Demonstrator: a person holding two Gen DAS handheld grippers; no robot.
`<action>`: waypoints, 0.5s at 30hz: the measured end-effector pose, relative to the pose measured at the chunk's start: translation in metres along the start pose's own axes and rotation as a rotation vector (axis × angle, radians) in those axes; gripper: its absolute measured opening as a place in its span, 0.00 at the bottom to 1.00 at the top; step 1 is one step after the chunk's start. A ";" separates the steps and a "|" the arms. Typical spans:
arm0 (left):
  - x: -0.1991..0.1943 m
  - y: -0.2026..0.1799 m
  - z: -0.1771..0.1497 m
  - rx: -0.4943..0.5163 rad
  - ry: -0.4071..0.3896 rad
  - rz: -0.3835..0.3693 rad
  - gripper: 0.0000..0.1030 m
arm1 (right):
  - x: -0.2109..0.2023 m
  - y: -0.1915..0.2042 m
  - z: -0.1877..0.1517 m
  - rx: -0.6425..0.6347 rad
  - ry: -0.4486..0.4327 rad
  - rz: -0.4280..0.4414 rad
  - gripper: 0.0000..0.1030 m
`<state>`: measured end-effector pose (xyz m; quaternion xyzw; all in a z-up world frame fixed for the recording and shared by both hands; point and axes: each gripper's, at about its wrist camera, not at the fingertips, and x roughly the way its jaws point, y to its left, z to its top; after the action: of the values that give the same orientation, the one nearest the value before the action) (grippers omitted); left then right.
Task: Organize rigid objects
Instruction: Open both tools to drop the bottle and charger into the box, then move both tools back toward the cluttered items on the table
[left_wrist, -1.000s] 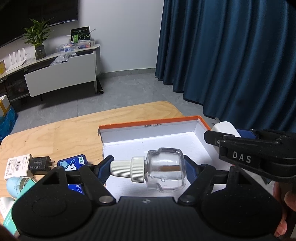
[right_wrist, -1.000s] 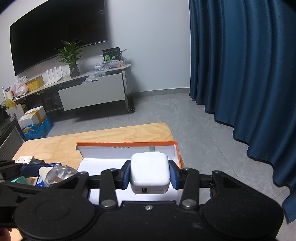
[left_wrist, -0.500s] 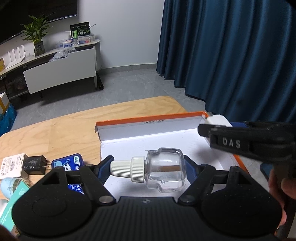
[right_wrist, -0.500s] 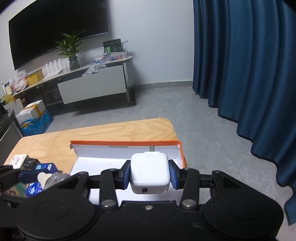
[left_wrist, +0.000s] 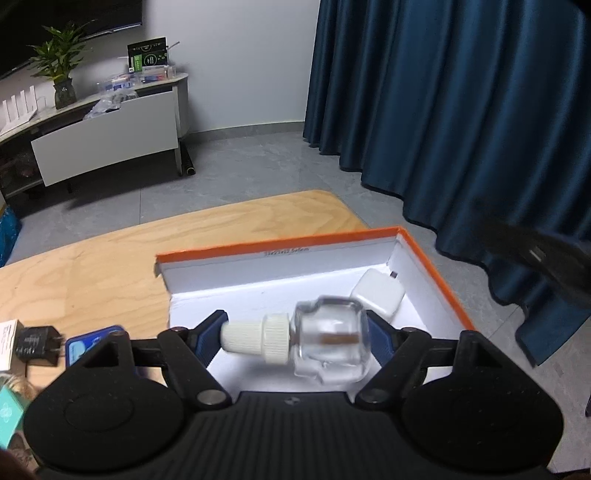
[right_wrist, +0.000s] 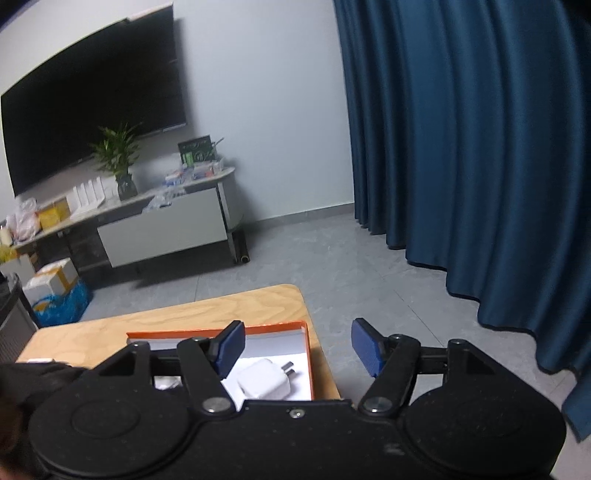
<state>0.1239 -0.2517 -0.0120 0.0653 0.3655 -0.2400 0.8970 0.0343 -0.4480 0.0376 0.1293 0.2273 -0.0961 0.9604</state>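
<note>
Wooden table (left_wrist: 110, 258) carries the orange-rimmed box (left_wrist: 436, 269); charger (left_wrist: 376, 297) lies in its far right corner. Right gripper (right_wrist: 297, 345) spread wide, empty. Left gripper (left_wrist: 295, 343) clamps bottle (left_wrist: 328, 341) sideways over box. Risk: glass rolls on release, knocks charger.

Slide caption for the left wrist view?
Left claw grips glass bottle over orange box; white charger inside.

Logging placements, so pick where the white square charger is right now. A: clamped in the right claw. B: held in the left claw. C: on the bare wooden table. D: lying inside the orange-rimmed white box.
D: the white square charger lies on the floor of the orange-rimmed white box, and the right claw is open, holding nothing.
</note>
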 end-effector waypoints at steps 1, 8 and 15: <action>-0.002 -0.001 0.001 0.004 -0.005 0.000 0.81 | -0.006 0.000 -0.003 0.005 -0.007 0.003 0.76; -0.031 0.009 -0.006 -0.001 -0.042 0.044 0.90 | -0.046 0.020 -0.044 0.032 -0.052 -0.039 0.82; -0.072 0.031 -0.024 -0.056 -0.078 0.103 0.94 | -0.050 0.045 -0.093 0.017 -0.012 -0.086 0.82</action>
<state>0.0796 -0.1899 0.0183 0.0495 0.3332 -0.1855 0.9231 -0.0369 -0.3721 -0.0102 0.1269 0.2262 -0.1399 0.9556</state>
